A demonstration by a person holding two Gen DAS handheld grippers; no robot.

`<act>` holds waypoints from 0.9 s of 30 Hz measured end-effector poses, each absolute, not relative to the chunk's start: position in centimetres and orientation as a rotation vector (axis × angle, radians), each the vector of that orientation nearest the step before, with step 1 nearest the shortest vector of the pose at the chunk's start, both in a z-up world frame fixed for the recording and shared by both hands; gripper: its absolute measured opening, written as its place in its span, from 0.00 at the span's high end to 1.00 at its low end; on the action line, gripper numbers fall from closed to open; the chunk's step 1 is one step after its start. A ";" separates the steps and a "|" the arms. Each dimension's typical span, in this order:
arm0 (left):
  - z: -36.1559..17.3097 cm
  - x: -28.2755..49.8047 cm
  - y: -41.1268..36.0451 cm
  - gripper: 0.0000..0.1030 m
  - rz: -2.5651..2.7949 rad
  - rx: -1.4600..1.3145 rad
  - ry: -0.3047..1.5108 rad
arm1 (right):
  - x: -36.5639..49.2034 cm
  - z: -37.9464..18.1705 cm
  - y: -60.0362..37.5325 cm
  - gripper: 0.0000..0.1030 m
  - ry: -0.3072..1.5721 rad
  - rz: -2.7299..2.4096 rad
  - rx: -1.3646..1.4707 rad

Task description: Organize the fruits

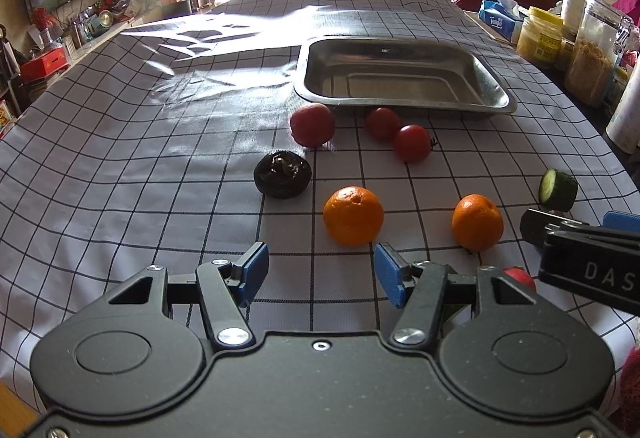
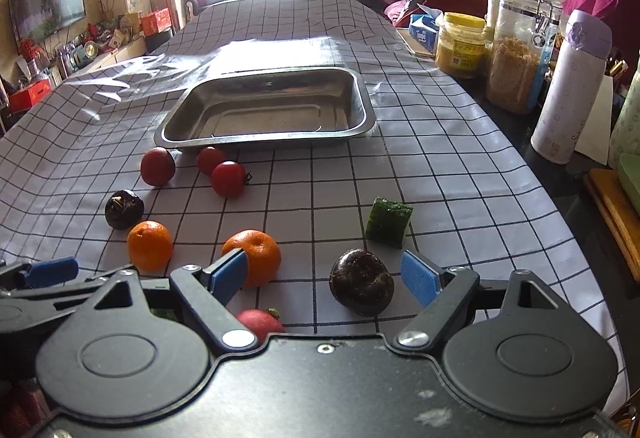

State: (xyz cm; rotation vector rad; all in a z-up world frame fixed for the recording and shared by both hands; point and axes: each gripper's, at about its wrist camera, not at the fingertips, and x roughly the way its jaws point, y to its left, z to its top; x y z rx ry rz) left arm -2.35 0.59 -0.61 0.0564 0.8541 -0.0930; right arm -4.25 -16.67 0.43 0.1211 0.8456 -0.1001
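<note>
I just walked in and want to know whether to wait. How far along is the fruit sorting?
Barely begun. The metal tray holds nothing. Neither open tool, left or right, grips anything; the right frames a dark fruit. Oranges, tomatoes and a cucumber piece remain on the cloth.

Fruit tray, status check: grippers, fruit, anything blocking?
Left gripper open, empty. Right gripper open, dark round fruit between its fingers, not clamped. Steel tray empty; tomatoes, oranges, cucumber piece on the cloth. Path to the tray unobstructed.
</note>
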 end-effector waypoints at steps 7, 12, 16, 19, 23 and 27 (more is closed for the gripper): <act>-0.6 -2.6 0.6 0.39 -0.092 0.056 0.853 | -4.7 0.4 -16.5 0.16 0.843 -0.124 0.121; -0.6 -2.8 0.6 0.39 -0.085 0.057 0.849 | -5.3 0.5 -16.5 0.16 0.826 -0.147 0.120; -0.6 -3.0 0.7 0.39 -0.095 0.052 0.845 | -5.7 0.5 -16.4 0.16 0.809 -0.153 0.116; -0.4 -3.3 0.6 0.39 -0.096 0.060 0.834 | -6.0 0.6 -16.3 0.16 0.808 -0.128 0.132; -0.4 -3.4 0.4 0.39 -0.100 0.067 0.828 | -6.2 0.7 -16.1 0.16 0.808 -0.100 0.128; -0.4 -3.5 0.3 0.39 -0.109 0.072 0.833 | -6.2 0.6 -16.3 0.17 0.821 -0.097 0.135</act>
